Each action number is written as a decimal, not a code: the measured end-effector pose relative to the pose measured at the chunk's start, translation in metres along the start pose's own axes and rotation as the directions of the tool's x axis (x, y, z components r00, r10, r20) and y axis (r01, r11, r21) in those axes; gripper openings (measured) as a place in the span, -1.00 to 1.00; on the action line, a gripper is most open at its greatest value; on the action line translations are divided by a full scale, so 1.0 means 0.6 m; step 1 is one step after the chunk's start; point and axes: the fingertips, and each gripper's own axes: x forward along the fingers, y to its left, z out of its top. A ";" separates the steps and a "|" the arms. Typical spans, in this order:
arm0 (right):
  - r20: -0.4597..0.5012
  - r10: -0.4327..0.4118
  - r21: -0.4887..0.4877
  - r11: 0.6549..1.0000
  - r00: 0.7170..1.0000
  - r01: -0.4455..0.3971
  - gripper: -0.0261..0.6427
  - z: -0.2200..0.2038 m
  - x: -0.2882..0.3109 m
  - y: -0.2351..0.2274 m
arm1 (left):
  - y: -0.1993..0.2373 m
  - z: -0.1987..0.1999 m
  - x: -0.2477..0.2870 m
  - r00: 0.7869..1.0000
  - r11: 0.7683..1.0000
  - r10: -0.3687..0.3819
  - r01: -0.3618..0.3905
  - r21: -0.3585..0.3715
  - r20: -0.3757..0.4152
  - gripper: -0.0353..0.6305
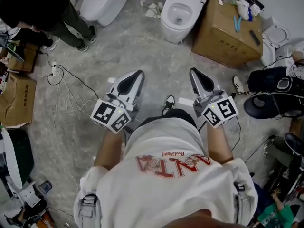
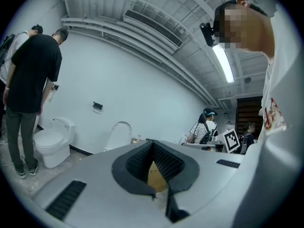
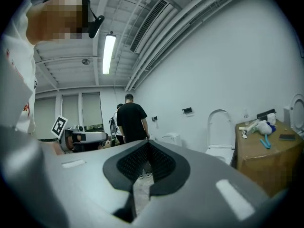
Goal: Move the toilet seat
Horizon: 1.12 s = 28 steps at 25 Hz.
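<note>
A white toilet (image 1: 179, 12) stands at the far wall, its bowl open and its lid raised; I cannot tell whether the seat is up or down. It is also in the left gripper view, toilet (image 2: 118, 136), and in the right gripper view, toilet (image 3: 219, 132). My left gripper (image 1: 137, 75) and right gripper (image 1: 193, 73) are held side by side at waist height, well short of the toilet and pointing toward it. The left gripper (image 2: 153, 143) is shut with nothing between its pads. My right gripper (image 3: 147, 143) is shut and empty too.
A cardboard box (image 1: 227, 30) with tools on top stands right of the toilet. A second toilet (image 1: 102, 4) is at the far left, where a person in black (image 1: 45, 8) stands. Cables (image 1: 66, 94) lie on the floor at left. Bags and gear (image 1: 278, 94) crowd the right.
</note>
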 end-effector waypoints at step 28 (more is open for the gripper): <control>-0.070 -0.095 0.140 0.985 0.993 0.104 -0.92 0.011 0.249 -0.324 | 0.227 0.041 0.354 0.993 0.996 -0.076 0.071 -0.059 -0.093 -0.87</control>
